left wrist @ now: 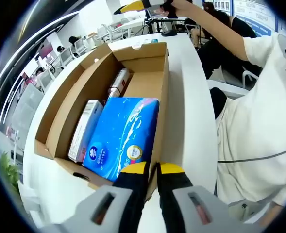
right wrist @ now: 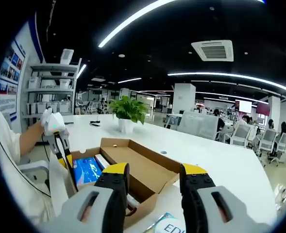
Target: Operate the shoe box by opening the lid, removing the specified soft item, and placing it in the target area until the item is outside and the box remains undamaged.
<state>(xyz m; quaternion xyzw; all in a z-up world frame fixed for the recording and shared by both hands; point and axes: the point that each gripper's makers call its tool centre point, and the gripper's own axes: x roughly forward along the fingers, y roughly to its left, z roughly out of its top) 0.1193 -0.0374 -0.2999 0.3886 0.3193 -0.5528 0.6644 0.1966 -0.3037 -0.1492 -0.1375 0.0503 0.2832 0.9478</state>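
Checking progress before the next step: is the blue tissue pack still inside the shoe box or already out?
Inside. The blue tissue pack lies flat in the open shoe box, beside a white carton.

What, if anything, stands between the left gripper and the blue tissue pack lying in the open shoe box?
Only the box's near wall. The lid is folded open, so the blue tissue pack lies uncovered in the shoe box. The left gripper, jaws nearly together, sits at the near cardboard rim, with the pack just beyond. A white carton lies beside the pack, not across the path.

One open cardboard box (left wrist: pixel 147 63), three packs inside it, two grippers, one potted plant (right wrist: pixel 128 112), one white table (left wrist: pixel 189 97)
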